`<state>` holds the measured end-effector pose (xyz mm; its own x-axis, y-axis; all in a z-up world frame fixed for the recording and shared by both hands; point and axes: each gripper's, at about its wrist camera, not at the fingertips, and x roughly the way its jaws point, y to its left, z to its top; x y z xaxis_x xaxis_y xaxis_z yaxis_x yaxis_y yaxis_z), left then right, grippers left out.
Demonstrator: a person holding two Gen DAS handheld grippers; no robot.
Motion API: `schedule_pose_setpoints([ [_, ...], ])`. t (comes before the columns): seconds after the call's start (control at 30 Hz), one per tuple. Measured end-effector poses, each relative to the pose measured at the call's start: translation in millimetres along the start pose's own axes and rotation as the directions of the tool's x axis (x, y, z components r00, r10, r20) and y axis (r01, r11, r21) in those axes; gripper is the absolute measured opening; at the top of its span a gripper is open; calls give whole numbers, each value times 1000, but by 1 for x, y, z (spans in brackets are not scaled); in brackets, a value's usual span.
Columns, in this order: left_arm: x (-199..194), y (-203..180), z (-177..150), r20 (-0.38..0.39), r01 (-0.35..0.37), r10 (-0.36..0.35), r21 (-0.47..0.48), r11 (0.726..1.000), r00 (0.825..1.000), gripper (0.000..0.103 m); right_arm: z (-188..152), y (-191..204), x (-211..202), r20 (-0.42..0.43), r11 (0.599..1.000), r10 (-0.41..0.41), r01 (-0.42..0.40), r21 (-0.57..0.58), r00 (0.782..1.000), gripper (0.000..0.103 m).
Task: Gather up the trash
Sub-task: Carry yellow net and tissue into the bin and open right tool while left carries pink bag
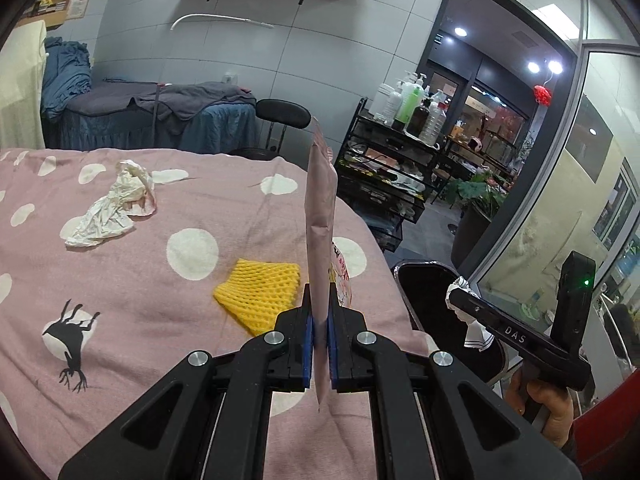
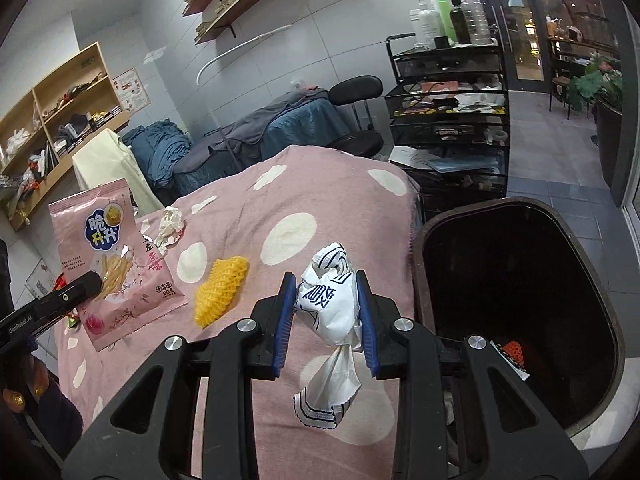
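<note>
Right gripper (image 2: 326,320) clamps crumpled white wrapper with blue print (image 2: 330,312) beside dark bin (image 2: 418,264) | left gripper (image 1: 320,344) pinches pink snack bag (image 1: 320,216) edge-on, "20X" legible | yellow foam net (image 1: 260,292) on pink spotted bedspread (image 1: 120,280)

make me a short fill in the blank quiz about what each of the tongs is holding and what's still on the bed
1. The left tongs grip a pink ____ bag.
2. The right tongs hold a crumpled ____ wrapper.
3. The foam net lying on the bedspread is ____.

Missing words: snack; white; yellow
</note>
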<state>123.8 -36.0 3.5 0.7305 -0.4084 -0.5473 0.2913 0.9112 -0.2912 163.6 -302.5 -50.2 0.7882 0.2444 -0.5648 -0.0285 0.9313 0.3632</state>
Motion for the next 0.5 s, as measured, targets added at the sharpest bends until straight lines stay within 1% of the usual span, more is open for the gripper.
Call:
schedule_pose_setpoints([
  [0.13,10,-21,-2,-21,37,-36,27,999,999,6,-3,-18,-9,19,999,-41,41,34,999,30],
  [0.27,20,-38,-4,-39,64,-62,63,996,997,6,-3,-36,-16,38,992,-120,118,54,992,31],
  [0.4,31,-52,-7,-73,99,-93,81,992,993,6,-6,-58,-20,41,974,-220,217,70,975,31],
  [0.5,41,-61,-9,-104,122,-113,93,988,988,6,-7,-75,-19,25,961,-265,262,89,964,31],
])
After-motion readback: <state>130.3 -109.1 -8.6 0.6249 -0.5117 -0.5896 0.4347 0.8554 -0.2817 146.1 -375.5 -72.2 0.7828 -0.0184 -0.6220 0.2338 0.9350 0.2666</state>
